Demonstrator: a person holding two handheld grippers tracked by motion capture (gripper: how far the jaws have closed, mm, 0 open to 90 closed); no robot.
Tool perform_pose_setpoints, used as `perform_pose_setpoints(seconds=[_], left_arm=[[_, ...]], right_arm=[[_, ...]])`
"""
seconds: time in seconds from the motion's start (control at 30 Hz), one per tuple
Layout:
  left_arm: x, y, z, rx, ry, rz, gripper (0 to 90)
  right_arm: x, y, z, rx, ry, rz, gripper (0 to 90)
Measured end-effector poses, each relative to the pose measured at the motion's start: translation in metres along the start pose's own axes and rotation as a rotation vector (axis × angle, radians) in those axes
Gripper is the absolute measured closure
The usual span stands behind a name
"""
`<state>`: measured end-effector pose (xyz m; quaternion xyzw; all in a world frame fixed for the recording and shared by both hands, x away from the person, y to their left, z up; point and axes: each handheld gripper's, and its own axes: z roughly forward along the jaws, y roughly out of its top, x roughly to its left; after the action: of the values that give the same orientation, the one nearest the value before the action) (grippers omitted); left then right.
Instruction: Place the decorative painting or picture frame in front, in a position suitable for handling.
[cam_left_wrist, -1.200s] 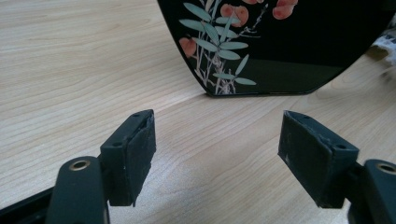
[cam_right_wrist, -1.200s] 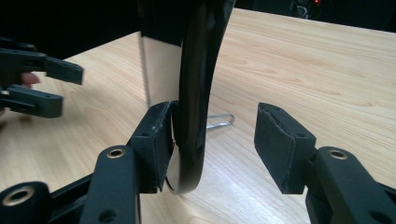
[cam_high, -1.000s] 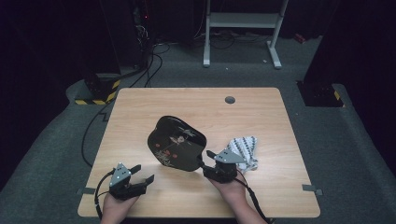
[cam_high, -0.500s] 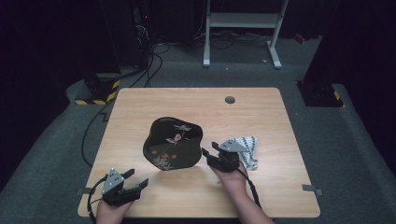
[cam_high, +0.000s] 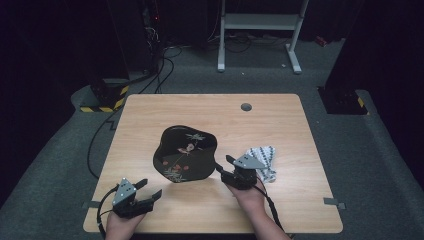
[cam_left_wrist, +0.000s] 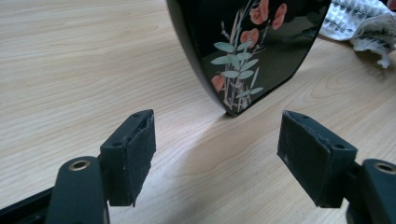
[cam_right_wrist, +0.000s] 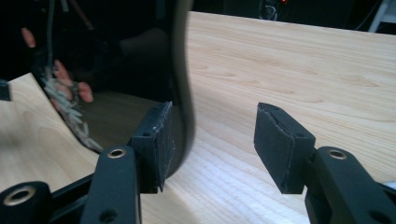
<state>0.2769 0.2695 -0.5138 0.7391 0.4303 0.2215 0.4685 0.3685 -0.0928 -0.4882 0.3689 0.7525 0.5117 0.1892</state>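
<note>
A black lacquer tray (cam_high: 185, 152) painted with pink flowers and pale leaves sits mid-table, tipped up with its near edge (cam_left_wrist: 243, 51) resting on the wood. My right gripper (cam_high: 222, 166) reaches in at the tray's right side. In the right gripper view the thin rim (cam_right_wrist: 182, 70) stands between the jaws, close against the left pad (cam_right_wrist: 156, 140), with a wide gap to the right pad; that gripper (cam_right_wrist: 215, 135) is open. My left gripper (cam_high: 149, 189) lies near the table's front left corner. It is open and empty (cam_left_wrist: 215, 135), pointing at the tray's near edge a short way off.
A crumpled white patterned cloth (cam_high: 262, 160) lies just right of the right gripper. The wooden table (cam_high: 280, 125) has a round grommet (cam_high: 246, 106) near its far edge. Cables, a yellow-and-black striped block (cam_high: 107, 100) and a white stand (cam_high: 260, 30) are on the floor beyond.
The tray has tipped from a steeper slant to a flatter one. The right gripper has shifted slightly away from the person along with it. The left gripper has barely moved.
</note>
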Motion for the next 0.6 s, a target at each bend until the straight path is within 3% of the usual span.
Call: perform_pose_setpoints(seconds=[0.13, 0.4, 0.6], left_arm=[[0.000, -0.002, -0.004, 0.001, 0.011, 0.005, 28.0], [0.006, -0.016, -0.031, -0.011, 0.075, -0.039, 28.1], [0.007, -0.022, -0.043, -0.013, 0.099, -0.054, 28.4]], right_arm=[[0.004, 0.000, 0.004, 0.009, 0.005, -0.010, 47.5], [0.001, 0.007, 0.025, 0.023, -0.008, 0.010, 48.5], [0.001, 0.013, 0.039, 0.041, -0.011, 0.026, 48.7]])
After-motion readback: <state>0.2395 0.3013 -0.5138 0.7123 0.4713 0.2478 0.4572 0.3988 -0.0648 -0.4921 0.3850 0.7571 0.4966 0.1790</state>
